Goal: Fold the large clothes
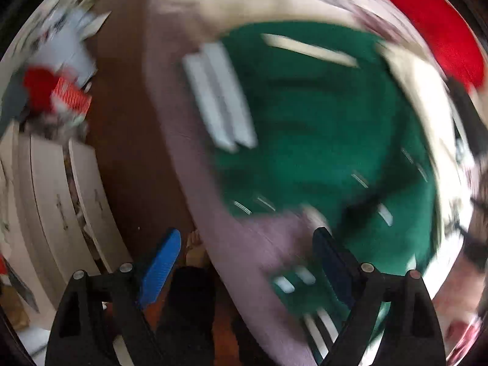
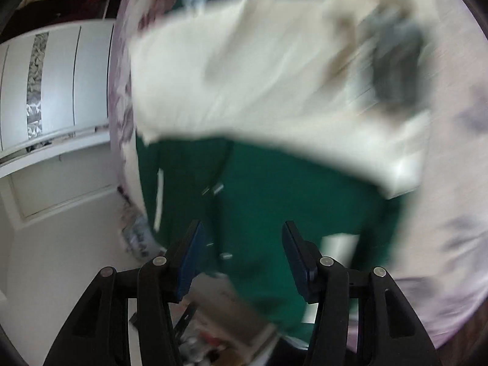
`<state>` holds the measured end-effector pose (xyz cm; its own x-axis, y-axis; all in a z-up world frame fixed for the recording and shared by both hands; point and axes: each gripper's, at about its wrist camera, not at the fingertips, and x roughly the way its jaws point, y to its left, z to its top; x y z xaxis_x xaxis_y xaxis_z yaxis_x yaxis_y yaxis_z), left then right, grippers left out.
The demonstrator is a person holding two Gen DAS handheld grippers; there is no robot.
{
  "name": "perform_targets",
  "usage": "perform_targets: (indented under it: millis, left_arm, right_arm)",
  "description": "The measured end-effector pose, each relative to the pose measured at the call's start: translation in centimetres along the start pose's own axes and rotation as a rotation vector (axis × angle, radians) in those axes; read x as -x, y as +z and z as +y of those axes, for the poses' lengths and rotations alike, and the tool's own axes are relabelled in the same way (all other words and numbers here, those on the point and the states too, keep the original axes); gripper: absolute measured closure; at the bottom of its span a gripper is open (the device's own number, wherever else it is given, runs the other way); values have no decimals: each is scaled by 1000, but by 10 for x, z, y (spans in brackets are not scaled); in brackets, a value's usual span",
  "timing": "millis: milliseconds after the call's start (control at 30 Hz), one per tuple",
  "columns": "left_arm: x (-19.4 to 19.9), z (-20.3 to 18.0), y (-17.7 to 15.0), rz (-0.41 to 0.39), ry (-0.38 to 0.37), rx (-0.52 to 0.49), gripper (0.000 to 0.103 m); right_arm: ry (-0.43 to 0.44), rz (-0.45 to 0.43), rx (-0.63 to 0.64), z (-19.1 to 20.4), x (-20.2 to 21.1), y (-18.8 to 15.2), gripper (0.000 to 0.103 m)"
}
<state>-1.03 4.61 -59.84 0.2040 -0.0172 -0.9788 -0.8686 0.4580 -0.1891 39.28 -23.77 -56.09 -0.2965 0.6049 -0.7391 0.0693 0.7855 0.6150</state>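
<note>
A dark green garment (image 1: 320,128) with white stripes lies spread on a pale pink bed cover (image 1: 244,244). In the right wrist view the same green garment (image 2: 289,198) shows under a cream-white cloth (image 2: 244,76) that lies across its far part. My left gripper (image 1: 247,244) is open wide above the bed's edge, nothing between its blue pads. My right gripper (image 2: 241,238) is open above the green cloth, with no fabric pinched. Both views are blurred by motion.
A brown floor (image 1: 128,152) runs beside the bed, with white drawers (image 1: 55,201) and red clutter (image 1: 39,85) at the left. A red object (image 1: 433,24) sits at the bed's far right. White cabinet doors (image 2: 55,91) stand left of the bed.
</note>
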Motion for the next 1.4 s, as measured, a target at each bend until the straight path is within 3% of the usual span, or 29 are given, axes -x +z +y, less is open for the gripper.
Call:
perform_targets:
  millis: [67, 167, 233, 300, 367, 400, 433, 467, 500, 567, 667, 733, 800, 833, 867, 900, 1067, 1200, 1300, 1400]
  left_arm:
    - [-26, 27, 28, 11, -69, 51, 17]
    - [-54, 42, 56, 21, -135, 69, 17]
    - [-72, 45, 72, 43, -210, 74, 17]
    - [-75, 40, 80, 31, -224, 56, 19]
    - [-71, 34, 81, -3, -253, 36, 42]
    - [-65, 34, 81, -6, -269, 36, 69]
    - [-61, 30, 78, -10, -271, 36, 81]
    - [-55, 28, 74, -24, -245, 28, 85]
    - [-50, 27, 71, -40, -242, 20, 97]
    - [-41, 29, 65, -62, -249, 27, 99]
    - [-29, 42, 60, -79, -284, 57, 100]
    - [-23, 46, 62, -83, -302, 72, 100]
    - [-17, 51, 62, -87, -311, 73, 100]
    - [-13, 50, 62, -88, -314, 66, 100]
    - [-9, 49, 60, -88, -316, 60, 101]
    - [-7, 46, 59, -85, -319, 54, 101]
    - [6, 30, 44, -48, -347, 17, 101]
    - [-16, 15, 26, 49, -344, -17, 101]
    - [-29, 10, 19, 116, -321, -34, 100]
    - [-26, 16, 22, 176, -288, -59, 99]
  right_arm:
    - [-2, 30, 21, 26, -58, -4, 48]
    - [-121, 13, 36, 54, -130, -3, 48]
    - [-143, 6, 0, 58, -157, 0, 45]
    - [-175, -24, -56, 59, -170, 4, 43]
    - [-178, -47, -102, 59, -170, 3, 42]
    - [-178, -54, -113, 60, -168, 0, 42]
    - [-183, -57, -118, 64, -164, -6, 42]
    - [-190, -57, -120, 66, -161, -11, 43]
    - [-194, -62, -138, 68, -155, -21, 43]
    - [-145, -44, -160, 74, -155, -36, 43]
    - [-145, 5, -140, 74, -173, -54, 43]
    - [-188, 8, -173, 64, -191, -51, 42]
    - [-133, 0, -210, 58, -204, -49, 45]
    - [-132, -23, -217, 60, -206, -49, 52]
    - [-126, -43, -205, 62, -202, -50, 88]
    - [-142, -49, -173, 71, -204, -52, 98]
    - [-201, -113, -57, 105, -176, -68, 99]
    - [-262, -142, -34, 107, -142, -63, 99]
    - [-297, -105, -59, 92, -145, -51, 98]
    - [-252, -16, -78, 89, -160, -40, 93]
